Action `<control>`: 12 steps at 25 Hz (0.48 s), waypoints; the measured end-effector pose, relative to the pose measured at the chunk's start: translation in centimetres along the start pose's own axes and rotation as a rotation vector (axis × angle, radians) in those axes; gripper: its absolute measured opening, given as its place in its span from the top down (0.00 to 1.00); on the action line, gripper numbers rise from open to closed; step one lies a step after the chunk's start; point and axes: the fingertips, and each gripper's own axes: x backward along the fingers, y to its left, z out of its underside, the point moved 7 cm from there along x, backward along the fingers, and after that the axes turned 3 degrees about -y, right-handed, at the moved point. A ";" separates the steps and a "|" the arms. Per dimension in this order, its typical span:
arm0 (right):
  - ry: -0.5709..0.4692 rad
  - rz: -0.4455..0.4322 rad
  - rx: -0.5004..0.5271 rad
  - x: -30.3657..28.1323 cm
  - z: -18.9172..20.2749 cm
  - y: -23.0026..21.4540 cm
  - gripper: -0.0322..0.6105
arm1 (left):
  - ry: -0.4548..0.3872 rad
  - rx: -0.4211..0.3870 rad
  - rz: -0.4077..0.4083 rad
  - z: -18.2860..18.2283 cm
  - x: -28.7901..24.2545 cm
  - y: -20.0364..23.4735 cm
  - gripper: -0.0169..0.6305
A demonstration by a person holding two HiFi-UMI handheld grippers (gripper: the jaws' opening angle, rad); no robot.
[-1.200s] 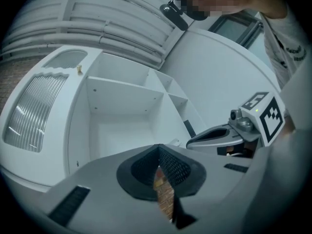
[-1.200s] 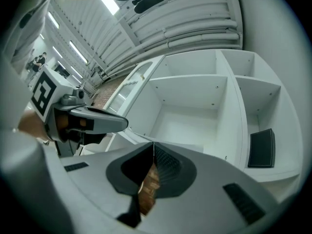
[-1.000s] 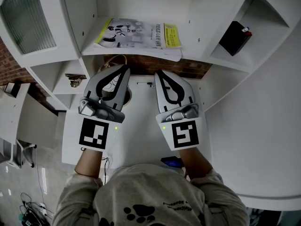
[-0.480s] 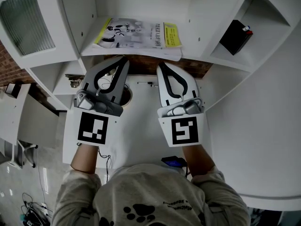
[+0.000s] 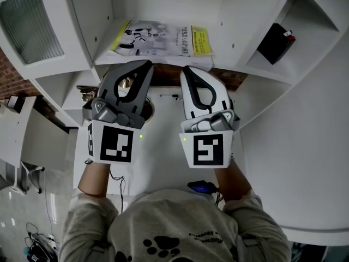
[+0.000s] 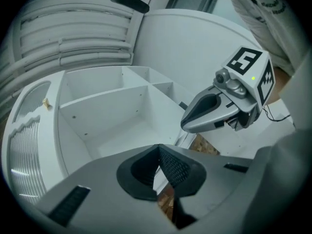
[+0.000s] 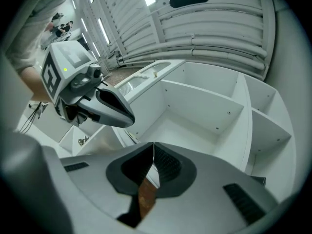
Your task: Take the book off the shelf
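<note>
The book (image 5: 163, 39) lies flat on the white shelf (image 5: 152, 60), its cover up, with a yellow band at its right end. Just below the shelf's front edge my left gripper (image 5: 147, 64) and right gripper (image 5: 185, 69) sit side by side, both pointing at the shelf. Each is shut with nothing between its pads. In the left gripper view my closed jaws (image 6: 158, 148) face the empty cubbies, with the right gripper (image 6: 214, 112) beside them. In the right gripper view the shut jaws (image 7: 153, 145) face the same shelving, and the left gripper (image 7: 100, 104) shows to the left.
A black box (image 5: 275, 41) sits in the cubby at the upper right. A small brass object (image 5: 87, 93) rests in a lower left cubby. Under the grippers is a white desk (image 5: 163, 168) with a round cable hole (image 5: 147, 111). Brick wall shows behind the shelf.
Both grippers have rolled about their own axes and edged slightly up toward the shelf's front edge. Both stay shut and empty. The book has not moved.
</note>
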 end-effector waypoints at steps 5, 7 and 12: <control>0.012 -0.011 0.057 -0.7 0.0 0.0 0.92 | 0.040 -0.042 0.014 0.6 -0.4 -0.2 0.96; 0.028 -0.022 0.074 -1.0 0.1 -0.1 0.92 | 0.058 -0.061 0.027 0.8 -0.6 -0.2 0.96; 0.086 -0.086 0.126 -1.7 0.7 0.1 0.92 | 0.090 -0.103 0.048 1.2 -1.0 -0.1 0.96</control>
